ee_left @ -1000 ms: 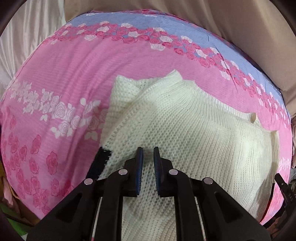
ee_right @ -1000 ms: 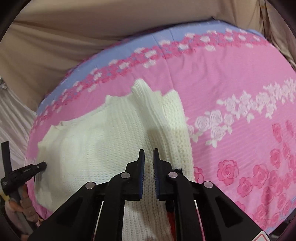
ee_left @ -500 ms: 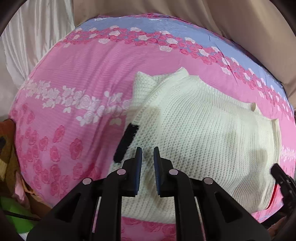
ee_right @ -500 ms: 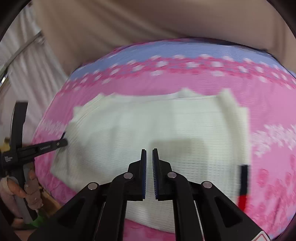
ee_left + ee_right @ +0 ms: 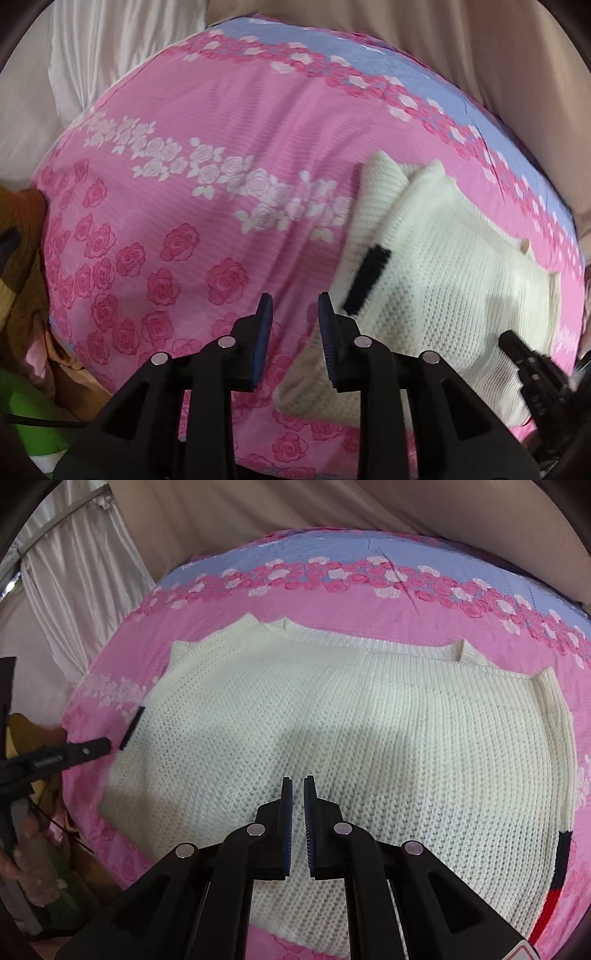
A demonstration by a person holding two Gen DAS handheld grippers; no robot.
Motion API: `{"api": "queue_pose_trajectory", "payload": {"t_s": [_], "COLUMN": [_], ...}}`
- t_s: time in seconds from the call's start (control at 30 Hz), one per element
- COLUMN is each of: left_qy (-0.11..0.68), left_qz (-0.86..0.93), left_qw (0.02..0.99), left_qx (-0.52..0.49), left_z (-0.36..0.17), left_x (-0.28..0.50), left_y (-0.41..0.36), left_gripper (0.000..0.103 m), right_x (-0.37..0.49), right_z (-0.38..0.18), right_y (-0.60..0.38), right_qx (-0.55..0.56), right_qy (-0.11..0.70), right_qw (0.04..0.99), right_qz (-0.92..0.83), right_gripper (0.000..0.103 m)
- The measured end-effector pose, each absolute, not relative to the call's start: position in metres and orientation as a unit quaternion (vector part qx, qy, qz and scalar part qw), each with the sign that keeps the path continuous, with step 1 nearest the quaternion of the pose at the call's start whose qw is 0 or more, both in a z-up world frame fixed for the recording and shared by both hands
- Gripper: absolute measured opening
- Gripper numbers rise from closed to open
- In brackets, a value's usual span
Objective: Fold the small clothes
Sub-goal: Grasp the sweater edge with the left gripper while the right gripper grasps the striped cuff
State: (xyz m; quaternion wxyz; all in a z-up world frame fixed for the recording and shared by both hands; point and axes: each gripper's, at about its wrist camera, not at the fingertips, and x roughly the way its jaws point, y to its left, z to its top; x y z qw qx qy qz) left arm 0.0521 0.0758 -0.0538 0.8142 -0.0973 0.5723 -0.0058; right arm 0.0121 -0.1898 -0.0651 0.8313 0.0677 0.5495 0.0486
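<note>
A cream knitted sweater lies folded flat on the pink rose-print bedspread, with black and red stripes at its right edge. In the left wrist view the sweater is at the right, with a black stripe on it. My left gripper is open and empty over the bedspread just left of the sweater's edge. My right gripper is shut and empty above the sweater's near middle. The left gripper's tip shows at the sweater's left edge in the right wrist view.
Beige fabric rises behind the bed and a white satin curtain hangs at the left. Brown and green items lie beyond the bed's left edge. The bedspread stretches left of the sweater.
My left gripper has let go, opened and drawn left off the sweater. My right gripper has swung left and now looks over the whole folded sweater.
</note>
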Motion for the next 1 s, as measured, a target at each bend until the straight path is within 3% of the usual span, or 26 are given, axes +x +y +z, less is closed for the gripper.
{"api": "queue_pose_trajectory", "payload": {"t_s": [0.1,0.2,0.27,0.37,0.57,0.67,0.73,0.83,0.87,0.9,0.93,0.97,1.0], "left_qy": [0.575,0.575,0.571,0.577,0.606,0.602,0.599,0.6,0.6,0.599,0.599,0.598,0.595], "left_qz": [-0.011,-0.027,-0.032,-0.041,-0.043,-0.036,-0.029,-0.02,-0.018,-0.014,-0.013,-0.012,-0.012], "left_qw": [0.812,0.813,0.816,0.811,0.784,0.788,0.791,0.792,0.793,0.794,0.794,0.794,0.796], "left_qx": [-0.098,-0.09,-0.083,-0.083,-0.126,-0.123,-0.121,-0.11,-0.107,-0.104,-0.104,-0.108,-0.114], "left_z": [-0.056,-0.053,-0.052,-0.059,-0.083,-0.08,-0.079,-0.08,-0.08,-0.079,-0.077,-0.075,-0.071], "left_x": [0.059,0.065,0.071,0.078,0.083,0.084,0.085,0.087,0.087,0.086,0.087,0.086,0.084], "left_y": [0.078,0.068,0.06,0.056,0.059,0.054,0.05,0.045,0.044,0.043,0.043,0.045,0.047], "left_gripper": [0.025,0.028,0.045,0.054,0.056,0.056,0.06,0.061,0.061,0.061,0.061,0.061,0.061], "right_x": [0.02,0.012,-0.005,-0.043,-0.122,-0.142,-0.14,-0.119,-0.113,-0.107,-0.105,-0.107,-0.111], "right_z": [-0.079,-0.056,-0.041,-0.033,-0.047,-0.049,-0.049,-0.056,-0.061,-0.066,-0.066,-0.062,-0.059], "right_y": [-0.194,-0.203,-0.218,-0.256,-0.333,-0.372,-0.388,-0.393,-0.391,-0.388,-0.386,-0.385,-0.385], "right_qx": [0.084,0.111,0.119,0.156,0.184,0.24,0.272,0.28,0.271,0.26,0.25,0.245,0.241], "right_qy": [0.553,0.539,0.523,0.516,0.524,0.503,0.482,0.486,0.495,0.506,0.51,0.504,0.502], "right_qw": [0.828,0.835,0.844,0.842,0.815,0.804,0.807,0.809,0.809,0.806,0.807,0.812,0.814], "right_qz": [0.04,0.032,0.013,-0.032,-0.165,-0.206,-0.205,-0.175,-0.168,-0.163,-0.162,-0.164,-0.167], "right_gripper": [0.005,0.005,0.006,0.009,0.011,0.023,0.039,0.052,0.052,0.035,0.024,0.02,0.005]}}
